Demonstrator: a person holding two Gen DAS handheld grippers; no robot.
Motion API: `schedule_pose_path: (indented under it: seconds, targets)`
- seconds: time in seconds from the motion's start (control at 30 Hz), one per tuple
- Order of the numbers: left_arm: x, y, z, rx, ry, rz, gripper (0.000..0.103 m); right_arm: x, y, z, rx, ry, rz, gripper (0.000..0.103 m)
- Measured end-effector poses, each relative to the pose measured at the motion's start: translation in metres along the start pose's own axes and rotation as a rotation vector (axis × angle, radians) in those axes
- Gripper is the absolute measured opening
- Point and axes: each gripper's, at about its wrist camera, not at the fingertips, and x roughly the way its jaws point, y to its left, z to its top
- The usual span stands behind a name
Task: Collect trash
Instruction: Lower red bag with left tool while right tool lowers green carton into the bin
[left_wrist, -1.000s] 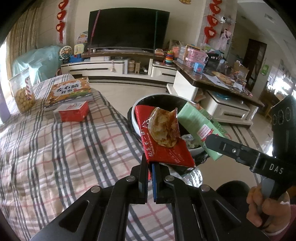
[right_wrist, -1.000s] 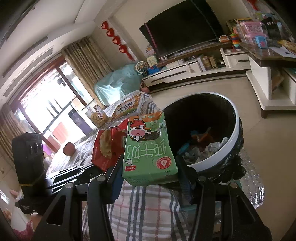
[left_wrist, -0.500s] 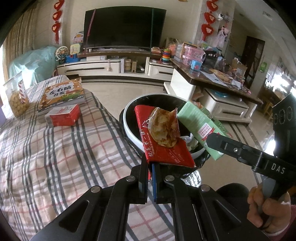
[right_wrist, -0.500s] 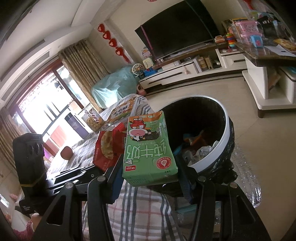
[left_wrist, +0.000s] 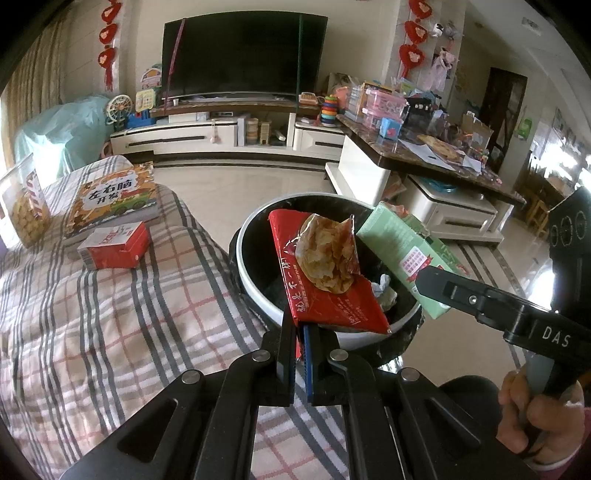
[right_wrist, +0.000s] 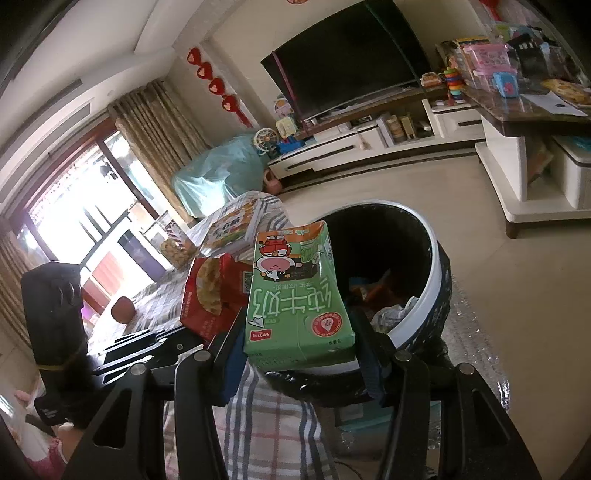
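Evidently both hands hold trash over the bin beside the plaid bed for dropping: the right gripper, fingers half apart, clamps the milk carton, while the left gripper, fingers pinched shut, grips the red wrapper by its edge.

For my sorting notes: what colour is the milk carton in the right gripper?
Green, with a cartoon cow printed on it. The milk carton shows best in the right wrist view.
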Motion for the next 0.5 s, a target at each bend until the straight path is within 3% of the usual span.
schedule_pose_path:
  seconds: [0.5]
  targets:
    - [0.013, -0.008, 0.013, 0.011, 0.017, 0.006, 0.002, 0.006, -0.001, 0.007, 0.001, 0.008, -0.019, 0.053]
